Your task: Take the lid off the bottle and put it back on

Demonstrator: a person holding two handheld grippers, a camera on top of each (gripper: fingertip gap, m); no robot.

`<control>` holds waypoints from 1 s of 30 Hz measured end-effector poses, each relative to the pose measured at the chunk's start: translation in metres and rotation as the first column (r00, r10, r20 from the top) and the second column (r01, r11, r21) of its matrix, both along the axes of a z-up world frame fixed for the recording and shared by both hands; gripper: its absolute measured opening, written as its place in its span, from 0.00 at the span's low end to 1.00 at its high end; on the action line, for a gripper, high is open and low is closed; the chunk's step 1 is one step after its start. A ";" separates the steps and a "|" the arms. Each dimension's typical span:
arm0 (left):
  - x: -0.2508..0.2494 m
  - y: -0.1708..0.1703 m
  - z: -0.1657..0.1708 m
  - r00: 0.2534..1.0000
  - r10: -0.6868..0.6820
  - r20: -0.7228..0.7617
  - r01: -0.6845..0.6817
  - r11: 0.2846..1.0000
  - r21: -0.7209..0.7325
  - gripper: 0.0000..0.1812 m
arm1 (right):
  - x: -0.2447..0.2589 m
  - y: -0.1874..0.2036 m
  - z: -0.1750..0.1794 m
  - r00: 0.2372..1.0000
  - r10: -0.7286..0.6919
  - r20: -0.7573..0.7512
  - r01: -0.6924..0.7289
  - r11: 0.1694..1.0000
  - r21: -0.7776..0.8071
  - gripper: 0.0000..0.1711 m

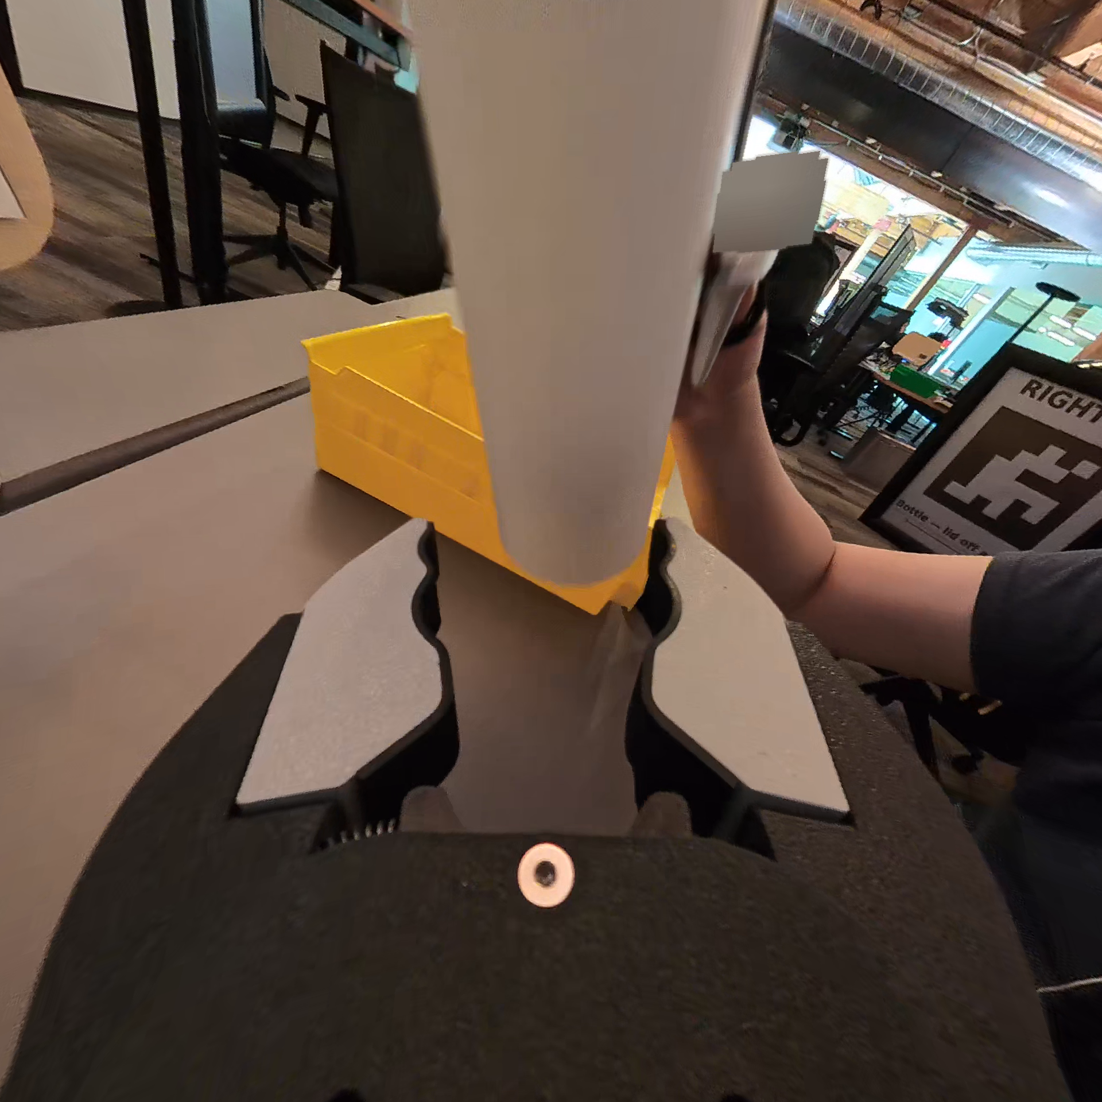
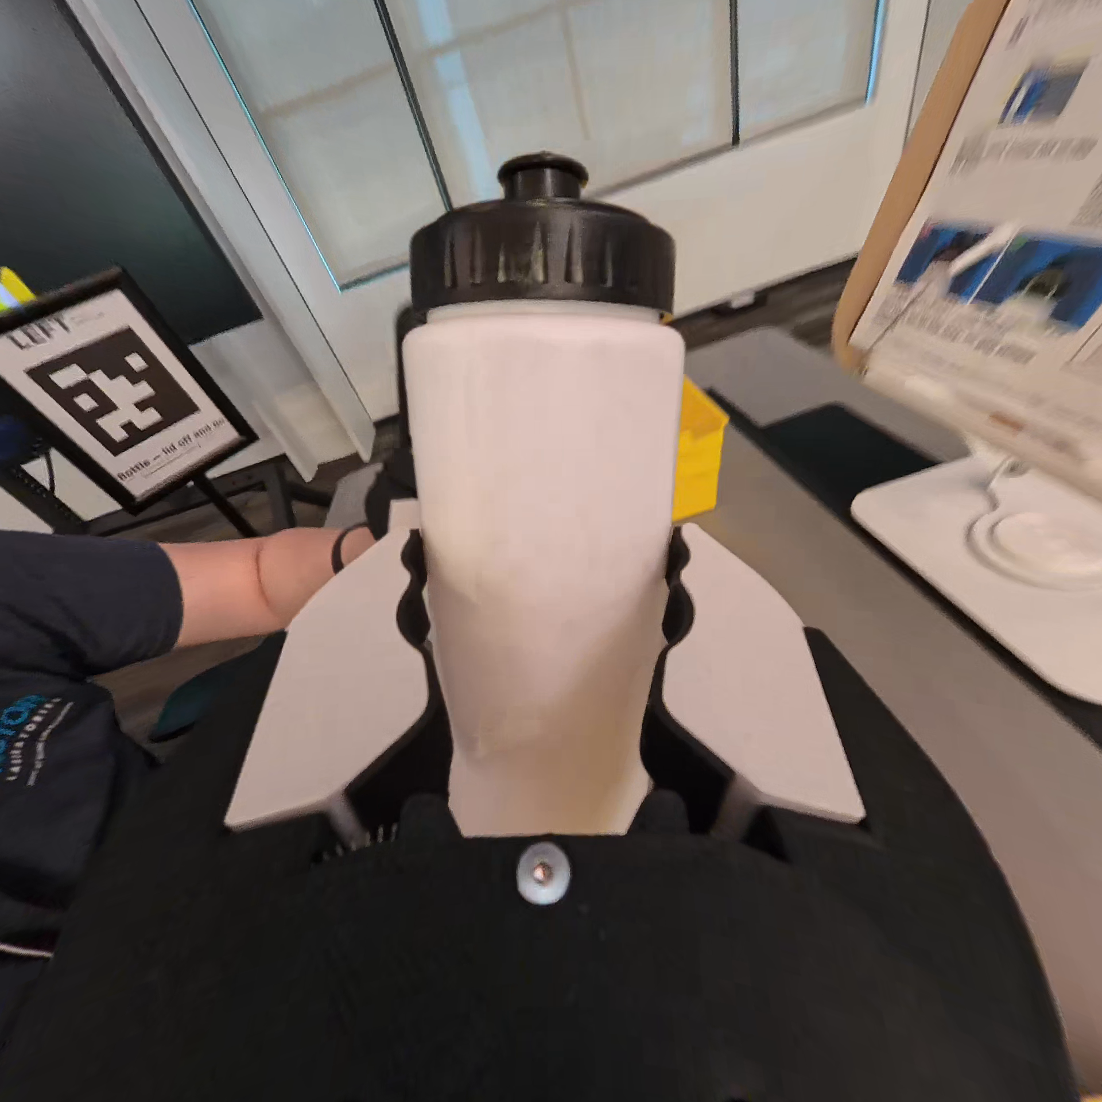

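The right claw (image 2: 545, 596) is clamped around the lower body of the white bottle (image 2: 542, 507), its two pale fingers pressed to either side, and holds the bottle upright and lifted clear of the grey bench (image 1: 179, 536). The bottle's long axis runs straight toward twelve o'clock in the right wrist view, ending in the black ribbed lid (image 2: 541, 256), which is seated on the neck with its spout closed.

Seen from the left wrist view, the left claw (image 1: 542, 572) gapes wide and holds nothing. The bottle's rounded base hangs at twelve o'clock just above and between its fingertips, not touching them as far as can be seen. The lid is out of that frame, above its top edge.

The coming move likely turns on this gap: the left claw is the free one, but it sits below the bottle's base, while the lid stands at the far, upper end of the axis. It would have to rise along the bottle to reach the cap.

A yellow bin (image 1: 393, 429) rests on the bench behind the bottle, at eleven o'clock from the left claw. The part of its inside that shows looks empty.
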State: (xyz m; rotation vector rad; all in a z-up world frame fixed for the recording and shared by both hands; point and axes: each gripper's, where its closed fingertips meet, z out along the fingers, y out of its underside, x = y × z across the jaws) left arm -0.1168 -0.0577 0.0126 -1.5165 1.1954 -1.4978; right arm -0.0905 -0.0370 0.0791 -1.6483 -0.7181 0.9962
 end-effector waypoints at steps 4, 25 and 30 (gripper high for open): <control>0.006 -0.006 -0.014 0.998 -0.036 -0.052 0.036 0.999 -0.008 0.38 | 0.035 -0.015 0.038 0.998 -0.046 -0.047 0.051 0.992 0.118 0.46; 0.018 -0.031 -0.074 0.942 -0.176 -0.285 0.154 0.983 -0.096 0.37 | 0.248 -0.011 -0.097 0.663 -0.512 0.546 0.741 0.550 -0.386 0.46; 0.018 -0.033 -0.078 0.933 -0.186 -0.307 0.165 0.982 -0.093 0.37 | 0.249 -0.021 -0.160 0.637 -0.325 0.699 0.761 0.408 -0.504 0.46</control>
